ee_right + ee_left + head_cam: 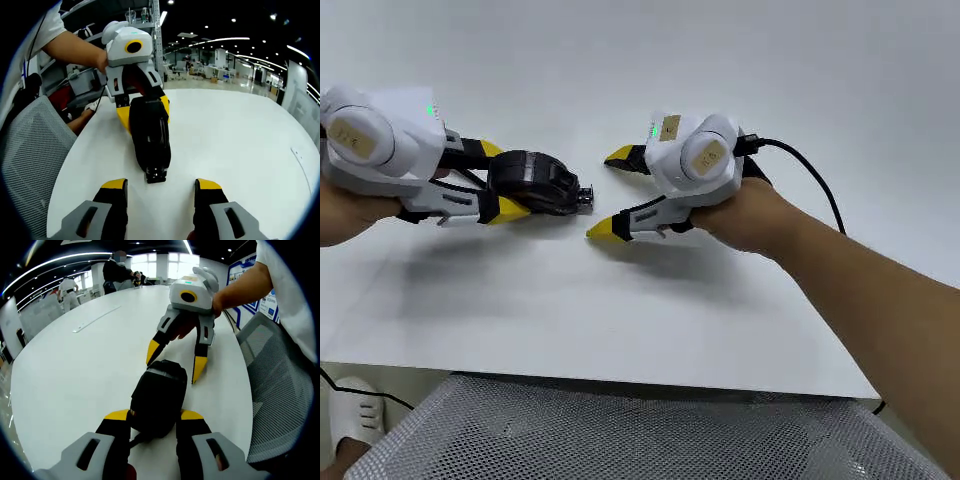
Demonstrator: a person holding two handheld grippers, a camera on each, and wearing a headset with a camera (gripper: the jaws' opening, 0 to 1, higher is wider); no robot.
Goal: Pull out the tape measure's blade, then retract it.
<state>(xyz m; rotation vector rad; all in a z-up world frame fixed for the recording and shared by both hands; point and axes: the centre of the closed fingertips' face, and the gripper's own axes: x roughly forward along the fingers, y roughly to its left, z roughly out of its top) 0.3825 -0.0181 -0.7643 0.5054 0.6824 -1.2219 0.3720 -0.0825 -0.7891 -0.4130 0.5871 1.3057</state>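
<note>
My left hand-held gripper point(503, 180) clamped the black plastic tape measure point(538, 180) over the white desk point(620, 310), while my right hand-held gripper point(610, 193) stood wide near its small metal blade hook point(585, 196), which I feared could slip from a shallow pinch.

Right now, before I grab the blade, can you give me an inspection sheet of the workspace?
Surface: white table.
Job's things: black tape measure, blade retracted, hook at its mouth.
Clutter: a long pale strip far across the table.
Grippers: left gripper shut on the tape measure; right gripper open, facing the hook, apart from it.
Cables: black cable from the right gripper.
Surroundings: grey mesh chair; people in the background.
</note>
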